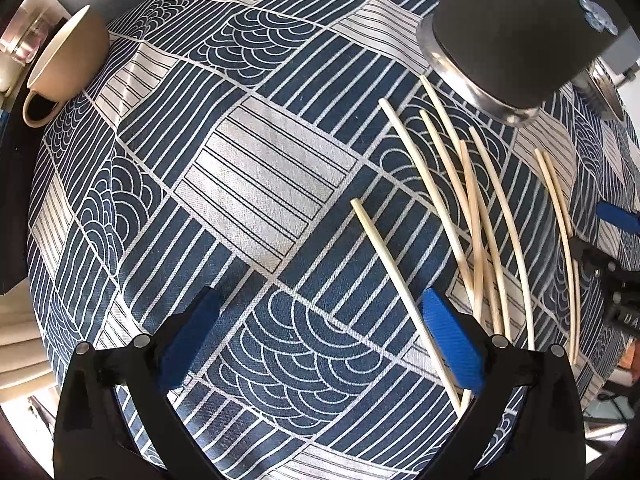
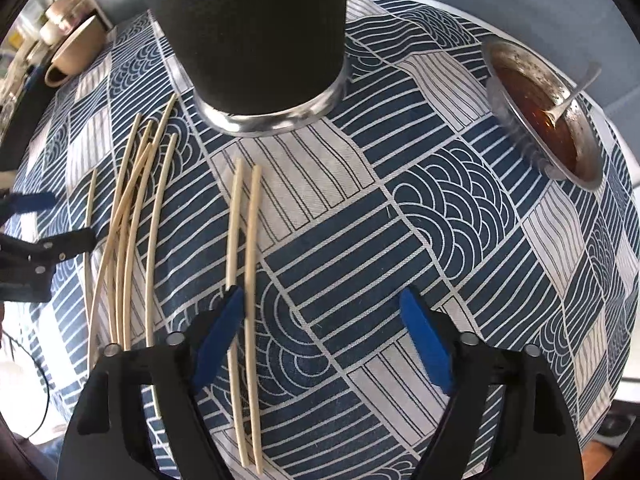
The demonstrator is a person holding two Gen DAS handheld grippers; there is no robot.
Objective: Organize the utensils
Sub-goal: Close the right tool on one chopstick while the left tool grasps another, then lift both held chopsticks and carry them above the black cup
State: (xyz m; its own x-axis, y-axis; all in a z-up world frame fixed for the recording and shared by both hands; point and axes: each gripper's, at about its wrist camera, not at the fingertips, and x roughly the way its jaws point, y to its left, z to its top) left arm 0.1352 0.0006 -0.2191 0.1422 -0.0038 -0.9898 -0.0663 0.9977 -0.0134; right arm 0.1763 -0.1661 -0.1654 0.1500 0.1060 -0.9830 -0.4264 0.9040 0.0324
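In the left wrist view, my left gripper [image 1: 320, 308] points down at the patterned cloth with its jaws wide apart. One pale chopstick [image 1: 400, 276] lies slanted just inside its right blue pad, not pinched. Several more chopsticks [image 1: 480, 220] lie in a loose pile to the right. In the right wrist view, my right gripper [image 2: 320, 296] is open over two parallel chopsticks [image 2: 250, 240]. One passes under the left pad and the other lies just inside it. The black cylindrical holder [image 2: 256, 40] with a metal base stands beyond them. The left gripper [image 2: 60, 220] shows at the left edge.
A metal bowl [image 2: 516, 136] of brown sauce with a spoon [image 2: 576, 88] sits at the far right of the table. A beige cup [image 1: 64, 68] lies tipped at the table's far left edge. The blue-and-white cloth [image 1: 248, 184] covers the round table.
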